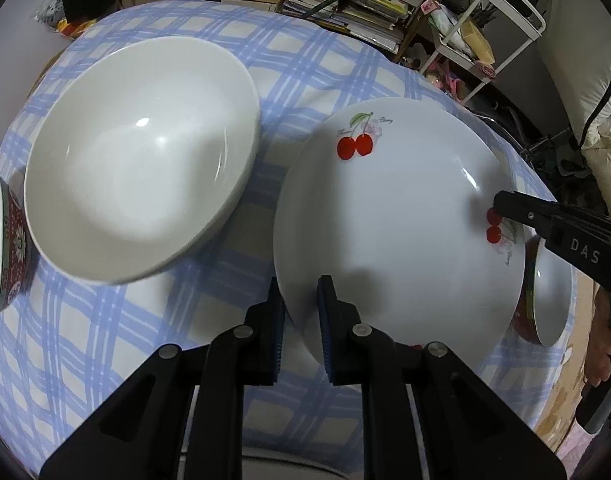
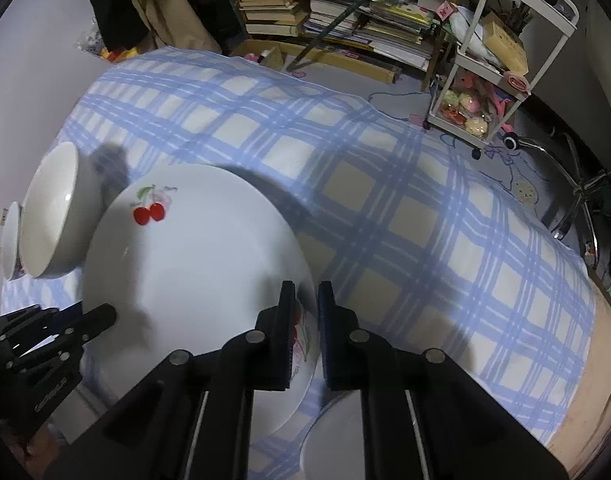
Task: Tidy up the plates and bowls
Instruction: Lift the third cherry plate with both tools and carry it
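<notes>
Both grippers pinch the cherry plate's (image 1: 389, 216) rim: my left gripper (image 1: 301, 308) at its near-left edge, my right gripper (image 2: 305, 312) on the opposite edge. Beside this plate sit the white bowl (image 1: 141, 156) and patterned bowls, all unstacked, so I judge sorting barely begun.

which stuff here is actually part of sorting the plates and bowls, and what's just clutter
Part of the job:
- cherry plate, its rim clamped by the left gripper and the right gripper
- plain white bowl
- red patterned bowl
- small bowl beside the plate

Just lying about:
- stacked books
- white cart
</notes>
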Tool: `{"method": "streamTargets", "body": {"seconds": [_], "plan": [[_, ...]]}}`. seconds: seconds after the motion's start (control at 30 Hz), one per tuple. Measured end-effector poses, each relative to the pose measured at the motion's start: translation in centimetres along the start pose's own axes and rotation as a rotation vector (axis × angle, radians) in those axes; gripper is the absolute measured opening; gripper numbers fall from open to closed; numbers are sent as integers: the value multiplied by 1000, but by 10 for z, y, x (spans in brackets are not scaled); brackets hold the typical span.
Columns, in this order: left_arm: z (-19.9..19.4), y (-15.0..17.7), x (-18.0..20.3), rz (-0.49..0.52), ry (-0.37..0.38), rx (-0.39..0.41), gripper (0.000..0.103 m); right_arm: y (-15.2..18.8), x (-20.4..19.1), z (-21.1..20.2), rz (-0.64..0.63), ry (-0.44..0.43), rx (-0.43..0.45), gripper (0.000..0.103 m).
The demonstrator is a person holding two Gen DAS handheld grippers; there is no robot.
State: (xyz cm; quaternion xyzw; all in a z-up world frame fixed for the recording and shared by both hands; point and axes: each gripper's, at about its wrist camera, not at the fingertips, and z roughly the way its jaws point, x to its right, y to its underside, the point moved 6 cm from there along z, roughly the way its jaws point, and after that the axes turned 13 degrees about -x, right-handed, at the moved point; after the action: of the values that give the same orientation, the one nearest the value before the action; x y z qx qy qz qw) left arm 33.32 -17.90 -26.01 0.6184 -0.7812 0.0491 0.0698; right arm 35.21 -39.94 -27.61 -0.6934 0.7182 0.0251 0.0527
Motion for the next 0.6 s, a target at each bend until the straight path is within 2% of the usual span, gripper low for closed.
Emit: {"method": "streamTargets", "body": {"seconds": [0.6], "plan": [[-39,45,-9,51,-7,26,17,46,-22,-41,-3,-51,53,11]]}}
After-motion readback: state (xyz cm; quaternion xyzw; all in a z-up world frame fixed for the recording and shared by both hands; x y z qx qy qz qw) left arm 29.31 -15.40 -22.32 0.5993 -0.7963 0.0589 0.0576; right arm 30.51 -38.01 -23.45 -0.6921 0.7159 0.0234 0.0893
